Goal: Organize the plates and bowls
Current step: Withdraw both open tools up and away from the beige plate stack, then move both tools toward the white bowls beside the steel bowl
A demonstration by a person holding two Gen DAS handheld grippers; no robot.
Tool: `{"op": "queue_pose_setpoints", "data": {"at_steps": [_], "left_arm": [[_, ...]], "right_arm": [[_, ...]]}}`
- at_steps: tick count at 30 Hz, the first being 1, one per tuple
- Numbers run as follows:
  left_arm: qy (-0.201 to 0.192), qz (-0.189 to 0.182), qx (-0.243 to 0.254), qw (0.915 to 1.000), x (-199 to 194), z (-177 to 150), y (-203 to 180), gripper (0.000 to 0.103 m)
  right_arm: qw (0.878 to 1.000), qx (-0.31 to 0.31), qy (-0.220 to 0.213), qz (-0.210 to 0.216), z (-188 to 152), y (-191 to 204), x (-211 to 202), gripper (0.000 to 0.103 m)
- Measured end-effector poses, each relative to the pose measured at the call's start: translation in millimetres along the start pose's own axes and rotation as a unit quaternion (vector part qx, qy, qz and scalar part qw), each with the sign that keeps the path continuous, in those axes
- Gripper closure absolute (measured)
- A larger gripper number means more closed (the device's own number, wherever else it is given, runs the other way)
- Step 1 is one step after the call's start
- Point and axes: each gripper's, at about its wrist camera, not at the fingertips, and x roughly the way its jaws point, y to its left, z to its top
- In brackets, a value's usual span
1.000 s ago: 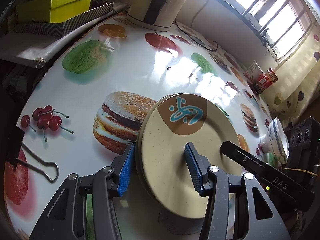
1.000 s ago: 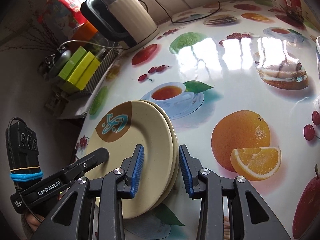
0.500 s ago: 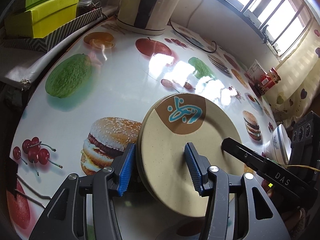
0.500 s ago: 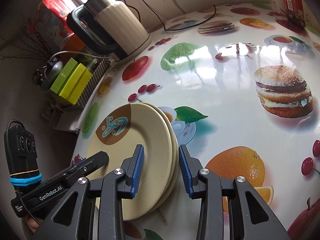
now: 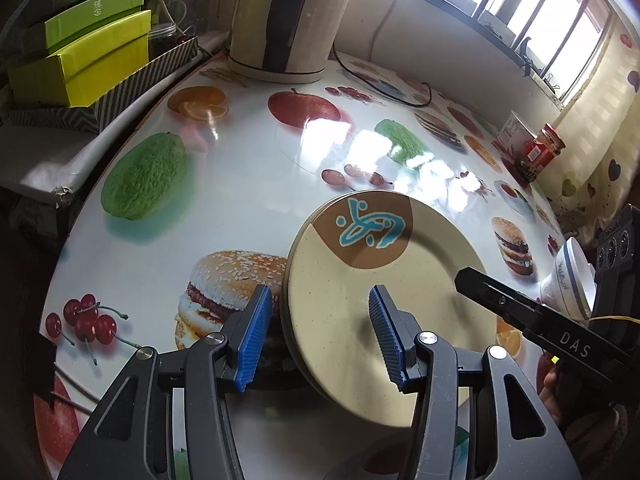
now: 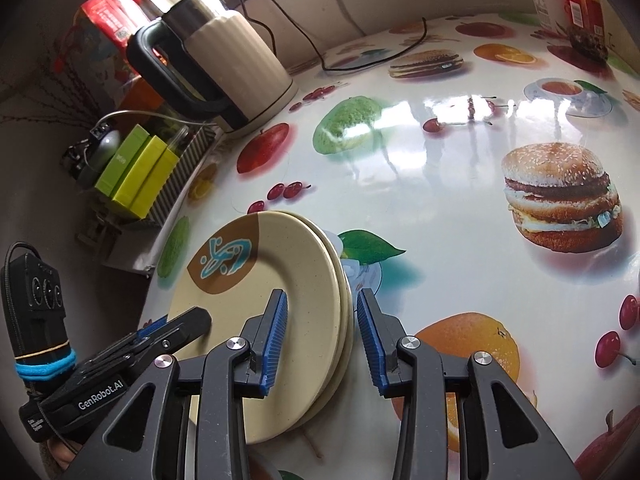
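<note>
Plates point(image 5: 384, 304), a stack of cream ones with a brown patch and blue motif on top, hang tilted above your food-print tablecloth point(image 5: 248, 184). Your left gripper point(image 5: 316, 336) straddles the stack rim, but I cannot tell if its pads press. Your right gripper point(image 6: 320, 340) straddles the opposite rim; also there I cannot tell. A white bowl point(image 5: 568, 280) sits at the table edge near the right gripper.

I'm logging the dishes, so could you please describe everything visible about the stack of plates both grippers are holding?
The stack of plates is cream, speckled and matte, ceramic-looking, with a brown patch bearing a teal squiggle near the rim. At least two rims show. It is tilted above the printed tablecloth, with the left gripper and right gripper each straddling an opposite edge.
</note>
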Motion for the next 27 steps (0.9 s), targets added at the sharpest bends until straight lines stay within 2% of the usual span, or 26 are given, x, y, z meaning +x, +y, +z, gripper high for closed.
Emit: {"op": "queue_pose_setpoints", "data": {"at_steps": [1, 4, 5, 7, 10, 19, 22, 27], "left_arm": [[-0.005, 0.014, 0.004, 0.9999, -3.7, -1.2, -1.2, 0.051], [-0.026, 0.051, 0.026, 0.998, -16.9, -5.2, -8.2, 0.051], [-0.028, 0.047, 0.024, 0.9982, -21.1, -6.4, -9.1, 0.051], [-0.033, 0.042, 0.024, 0.9983, -29.2, -8.7, -12.8, 0.051], [-0.049, 0.055, 0.039, 0.9965, -43.0, -14.3, -23.3, 0.051], [-0.074, 0.049, 0.075, 0.9932, -76.1, -34.3, -62.4, 0.051], [-0.089, 0.059, 0.101, 0.9891, -86.6, -41.7, -79.8, 0.051], [-0.102, 0.052, 0.12, 0.9862, -97.6, -50.2, -104.5, 0.051]], "right_arm": [[1.0, 0.001, -0.001, 0.002, -0.1, -0.2, -1.2, 0.066], [1.0, -0.011, -0.014, -0.017, -2.2, 2.0, -9.1, 0.056], [0.999, -0.016, -0.019, -0.023, -3.3, 2.8, -12.4, 0.052], [0.999, -0.027, -0.025, -0.033, -6.4, 4.8, -19.8, 0.052], [0.998, -0.037, -0.038, -0.043, -12.4, 7.3, -33.3, 0.052], [0.994, -0.054, -0.07, -0.065, -31.7, 11.2, -82.2, 0.05], [0.993, -0.057, -0.078, -0.074, -37.2, 10.2, -99.6, 0.049], [0.989, -0.061, -0.099, -0.089, -46.9, 4.0, -130.3, 0.047]]}}
